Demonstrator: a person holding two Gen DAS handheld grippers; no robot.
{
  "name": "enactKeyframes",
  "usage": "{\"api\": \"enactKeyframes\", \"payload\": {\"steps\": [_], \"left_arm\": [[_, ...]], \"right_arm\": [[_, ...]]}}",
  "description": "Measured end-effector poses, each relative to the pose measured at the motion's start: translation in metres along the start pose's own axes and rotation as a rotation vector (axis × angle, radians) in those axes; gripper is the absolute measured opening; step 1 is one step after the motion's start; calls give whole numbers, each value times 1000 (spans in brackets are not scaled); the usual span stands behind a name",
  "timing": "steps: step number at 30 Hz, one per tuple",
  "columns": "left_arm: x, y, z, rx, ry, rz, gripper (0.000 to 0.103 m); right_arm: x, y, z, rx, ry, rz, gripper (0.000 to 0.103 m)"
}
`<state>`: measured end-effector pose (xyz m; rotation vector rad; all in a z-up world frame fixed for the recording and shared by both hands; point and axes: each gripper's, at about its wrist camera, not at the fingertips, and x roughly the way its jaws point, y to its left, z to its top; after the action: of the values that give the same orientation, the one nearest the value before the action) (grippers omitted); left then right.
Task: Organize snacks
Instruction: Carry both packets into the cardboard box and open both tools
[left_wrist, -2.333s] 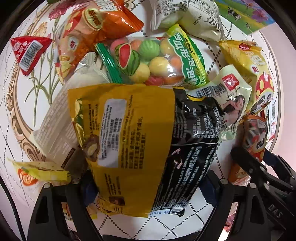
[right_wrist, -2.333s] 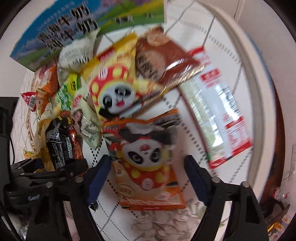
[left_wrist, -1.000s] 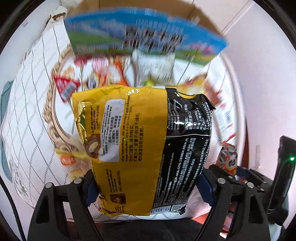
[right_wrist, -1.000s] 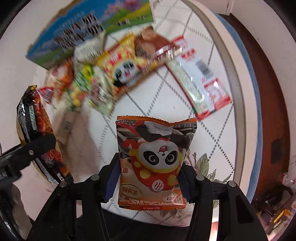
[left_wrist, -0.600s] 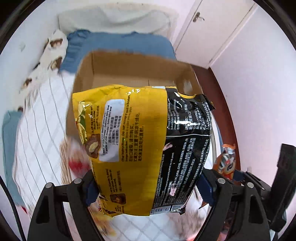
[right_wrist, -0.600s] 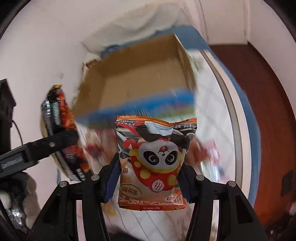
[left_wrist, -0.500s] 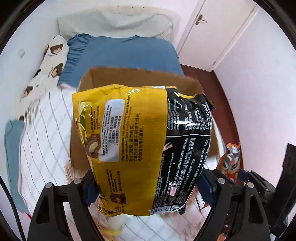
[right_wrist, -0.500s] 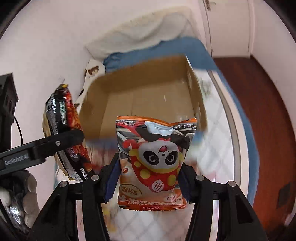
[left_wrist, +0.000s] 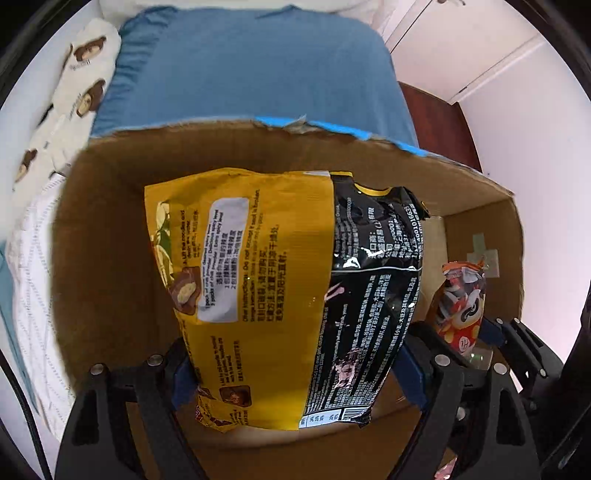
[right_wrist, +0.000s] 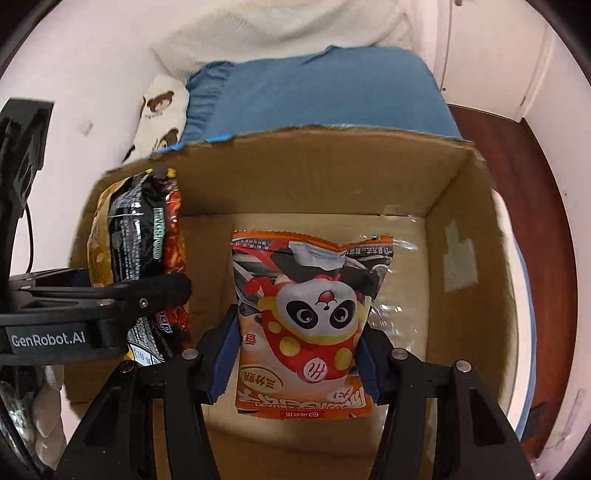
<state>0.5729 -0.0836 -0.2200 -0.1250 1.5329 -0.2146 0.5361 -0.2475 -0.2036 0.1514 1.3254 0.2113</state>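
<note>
Snacks poised over cardboard box, one per hand.
Left tongs clamp the noodle packet; right tongs clamp the panda pouch, upright above the box for dropping in.

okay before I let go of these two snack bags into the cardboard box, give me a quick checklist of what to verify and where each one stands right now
1. Left tongs gripping the yellow and black noodle packet: ok, clamped on both sides.
2. Right tongs gripping the panda snack bag: ok.
3. Both bags inside the cardboard box opening: ok, walls show all around them.
4. Box floor under the panda bag bare: ok in the right wrist view.
5. Floor under the noodle packet bare: cannot tell, the packet hides it.
6. Bags apart from each other: ok, a gap shows between them.
</note>
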Motion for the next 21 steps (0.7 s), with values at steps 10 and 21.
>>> {"api": "enactKeyframes", "payload": {"steps": [10, 21], "left_arm": [[27, 6, 17, -14, 72, -5, 91], [-19, 0, -15, 1, -64, 32, 91]], "right_arm": [[18, -3, 5, -35, 84, 12, 83], [-9, -20, -16, 32, 88, -21, 90]]}}
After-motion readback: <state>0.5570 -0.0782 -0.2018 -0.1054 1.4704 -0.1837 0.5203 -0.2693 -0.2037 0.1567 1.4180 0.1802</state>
